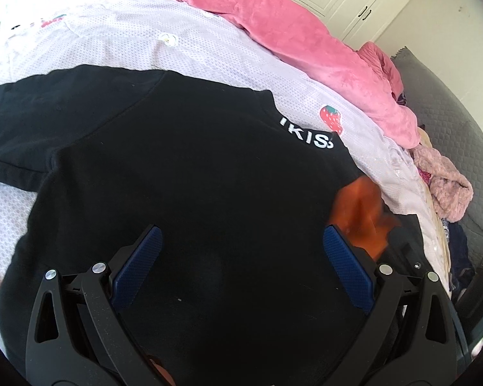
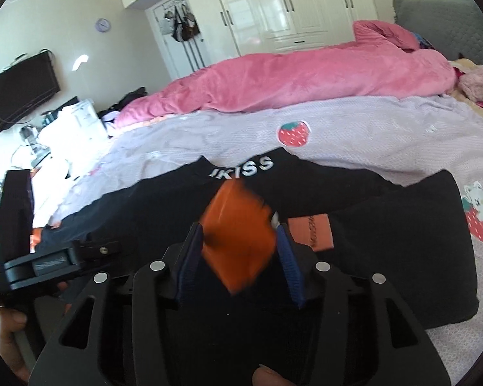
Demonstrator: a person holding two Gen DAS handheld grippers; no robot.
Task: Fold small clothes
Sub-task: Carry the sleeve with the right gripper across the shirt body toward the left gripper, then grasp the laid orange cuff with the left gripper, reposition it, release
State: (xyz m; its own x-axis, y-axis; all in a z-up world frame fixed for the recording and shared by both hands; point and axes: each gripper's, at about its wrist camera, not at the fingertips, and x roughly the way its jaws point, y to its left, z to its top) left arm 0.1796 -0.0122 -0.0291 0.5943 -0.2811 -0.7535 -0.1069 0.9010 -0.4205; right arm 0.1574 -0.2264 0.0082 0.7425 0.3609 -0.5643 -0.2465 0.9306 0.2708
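Observation:
A small black garment (image 1: 177, 173) with white letters on its collar lies spread on the lilac strawberry-print bedspread (image 1: 119, 45); it also shows in the right wrist view (image 2: 386, 225). My left gripper (image 1: 241, 241) is open and hovers just above the black cloth, holding nothing. My right gripper (image 2: 238, 231) has its jaws partly closed around a blurred orange flap (image 2: 238, 241) of the garment; whether the pads pinch it is unclear. The same orange flap (image 1: 360, 215) shows past my left gripper's right finger. An orange label (image 2: 310, 231) lies on the black cloth.
A pink blanket (image 2: 289, 77) lies bunched along the far side of the bed. A fluffy pink item (image 1: 444, 186) and a grey headboard (image 2: 434, 22) are at the right. White wardrobes (image 2: 289, 3) stand behind. A wall TV (image 2: 22, 90) and cluttered desk are at the left.

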